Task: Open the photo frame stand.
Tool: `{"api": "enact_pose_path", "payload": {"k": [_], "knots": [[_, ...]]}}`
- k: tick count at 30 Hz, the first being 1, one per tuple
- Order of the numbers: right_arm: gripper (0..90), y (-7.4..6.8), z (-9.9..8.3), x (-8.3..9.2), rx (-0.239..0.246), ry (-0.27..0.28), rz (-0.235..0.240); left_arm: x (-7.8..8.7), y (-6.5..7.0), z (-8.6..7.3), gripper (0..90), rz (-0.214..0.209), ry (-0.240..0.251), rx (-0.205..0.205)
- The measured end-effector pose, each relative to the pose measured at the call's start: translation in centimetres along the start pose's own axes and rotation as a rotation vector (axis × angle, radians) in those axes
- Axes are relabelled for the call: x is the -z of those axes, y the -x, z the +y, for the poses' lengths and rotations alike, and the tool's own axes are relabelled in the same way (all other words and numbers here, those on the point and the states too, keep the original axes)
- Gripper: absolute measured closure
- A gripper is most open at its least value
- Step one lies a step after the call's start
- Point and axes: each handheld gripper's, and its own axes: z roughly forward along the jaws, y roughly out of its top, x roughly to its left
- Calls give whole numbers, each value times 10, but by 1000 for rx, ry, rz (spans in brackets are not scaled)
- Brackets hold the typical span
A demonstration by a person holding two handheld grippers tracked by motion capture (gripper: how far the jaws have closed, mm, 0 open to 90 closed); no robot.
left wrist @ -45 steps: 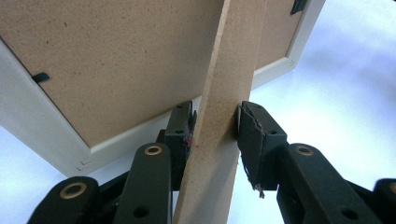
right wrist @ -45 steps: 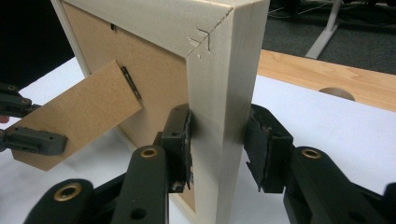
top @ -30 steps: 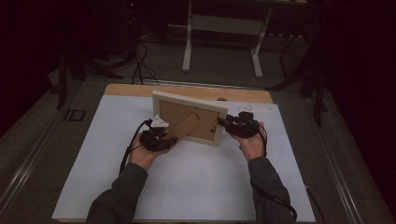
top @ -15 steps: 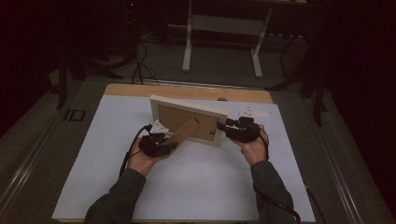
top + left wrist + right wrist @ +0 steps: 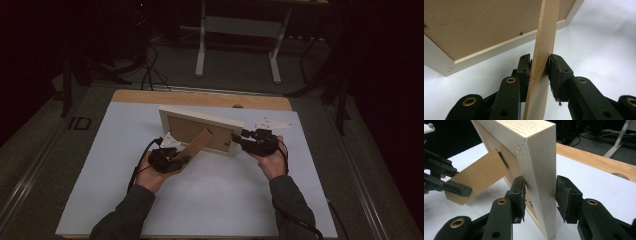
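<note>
A pale wooden picture frame [image 5: 200,127] stands upright on the white sheet with its brown back [image 5: 474,25] toward me. Its brown stand leg [image 5: 197,145] is swung out toward the near left. My left gripper [image 5: 180,161] has just been closing and its pads press both faces of the stand leg [image 5: 541,37]. At the frame's right side, my right gripper [image 5: 243,138] is shut across the thick edge of the frame [image 5: 539,157]. The right gripper view also takes in the stand leg [image 5: 479,177] with the left gripper [image 5: 454,187] on it.
A white sheet [image 5: 225,200] covers most of the wooden table, whose bare far edge [image 5: 200,97] has a small hole [image 5: 238,106]. Beyond the table, a white metal stand [image 5: 237,30] and cables [image 5: 150,65] sit on the dark floor.
The stand leg has swung out from the frame's back toward the near left, with the left gripper on it. The right hand and frame have barely shifted.
</note>
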Motion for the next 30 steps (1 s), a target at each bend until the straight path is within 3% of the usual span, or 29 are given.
{"api": "enact_pose_path", "payload": {"k": [13, 30], "knots": [[598, -3, -1, 2, 4, -2, 4, 1, 2, -4, 736, -18, 12, 12], [585, -12, -6, 6, 31, -8, 9, 6, 10, -6, 748, -36, 36, -6]]}}
